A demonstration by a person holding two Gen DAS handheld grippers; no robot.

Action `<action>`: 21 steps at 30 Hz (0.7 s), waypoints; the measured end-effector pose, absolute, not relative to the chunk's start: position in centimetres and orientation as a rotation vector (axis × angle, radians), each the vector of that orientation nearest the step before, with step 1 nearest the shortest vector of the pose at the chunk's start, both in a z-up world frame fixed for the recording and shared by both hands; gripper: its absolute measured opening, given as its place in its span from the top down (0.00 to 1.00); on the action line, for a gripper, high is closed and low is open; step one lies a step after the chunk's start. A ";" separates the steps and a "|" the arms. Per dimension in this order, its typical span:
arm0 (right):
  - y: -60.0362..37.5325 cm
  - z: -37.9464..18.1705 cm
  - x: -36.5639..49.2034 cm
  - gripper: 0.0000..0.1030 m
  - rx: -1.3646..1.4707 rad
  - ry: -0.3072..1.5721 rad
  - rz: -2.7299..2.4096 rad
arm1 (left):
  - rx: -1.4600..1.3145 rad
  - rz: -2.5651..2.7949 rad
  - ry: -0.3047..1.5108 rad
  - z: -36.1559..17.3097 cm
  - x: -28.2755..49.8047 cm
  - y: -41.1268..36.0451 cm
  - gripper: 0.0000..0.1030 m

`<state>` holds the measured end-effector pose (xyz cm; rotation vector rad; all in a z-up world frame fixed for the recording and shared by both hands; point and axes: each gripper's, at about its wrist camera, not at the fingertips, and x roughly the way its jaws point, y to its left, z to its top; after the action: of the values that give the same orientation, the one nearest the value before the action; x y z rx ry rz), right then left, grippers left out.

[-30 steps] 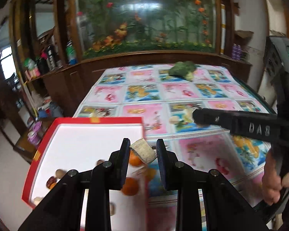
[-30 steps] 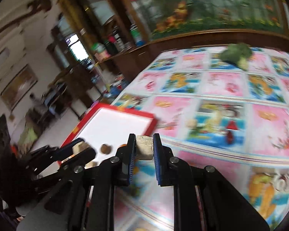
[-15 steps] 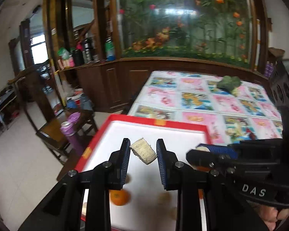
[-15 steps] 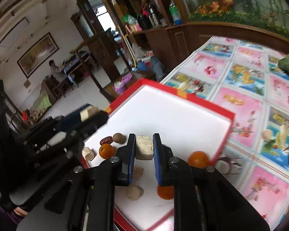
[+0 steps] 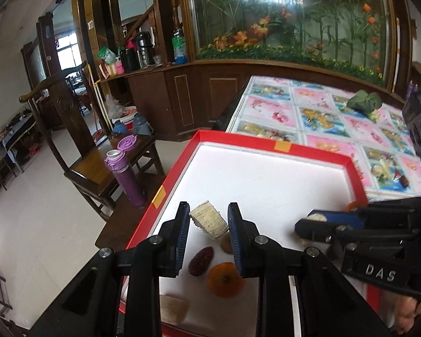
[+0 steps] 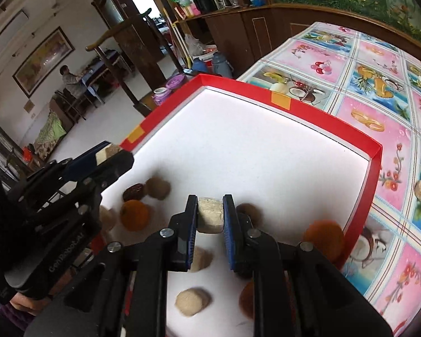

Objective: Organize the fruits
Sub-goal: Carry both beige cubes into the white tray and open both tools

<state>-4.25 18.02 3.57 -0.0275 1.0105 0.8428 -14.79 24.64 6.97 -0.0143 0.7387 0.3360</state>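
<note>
Since one second ago both our claws have travelled from above the flowered tablecloth to above the red tray [image 5: 269, 144], and the white floor of the tray now fills the lower part of both views. Our left claw [image 5: 208, 221] is clenched on a pale ridged wedge [image 5: 209, 219], which sits tilted between the blue pads. Our right claw [image 6: 210, 214] is grasping a pale block [image 6: 210, 214], held straight between its jaws. Both pieces hang above the tray and neither is released yet. We judge that the carrying step is nearly finished and that the next thing is to lower and let go.

Under the left claw lie a dark red date [image 5: 200, 257], an orange fruit [image 5: 224, 279] and a small brown fruit [image 5: 226, 243], close together. In the right view there are also a pale round piece [image 6: 189, 300] near the bottom and another orange fruit [image 6: 324, 237] against the right wall of the tray, so free white space remains mostly in the far half.

The table [image 6: 379, 84] carries a glossy cloth with pink and blue fruit pictures, and a green vegetable [image 5: 363, 102] lies far away on it. The tray sits at the table's edge. Beside it stands a wooden chair [image 5: 98, 165] with a purple bottle [image 5: 126, 179] on the seat. Behind the table there is a big glass case of artificial flowers [image 5: 292, 16], and a person sits at a far desk in the room
</note>
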 end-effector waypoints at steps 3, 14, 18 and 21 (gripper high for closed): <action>18.6 3.2 -3.8 0.80 -0.027 1.025 0.856 | -0.008 0.324 0.781 6.0 -14.2 24.6 0.74; 19.3 2.6 -4.0 0.71 -0.106 1.037 0.917 | 0.042 0.372 0.826 5.2 -13.9 24.3 0.61; 17.0 3.7 -3.8 0.64 -0.015 1.021 0.938 | 0.038 0.386 0.819 5.9 -14.1 24.1 0.45; 14.0 5.0 -3.9 0.64 0.025 0.964 0.930 | 0.053 0.377 0.801 6.8 -14.2 23.3 0.44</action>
<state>-3.89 13.98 5.00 0.0251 0.9642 0.9302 -14.16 23.28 6.85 0.0532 0.8010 0.3771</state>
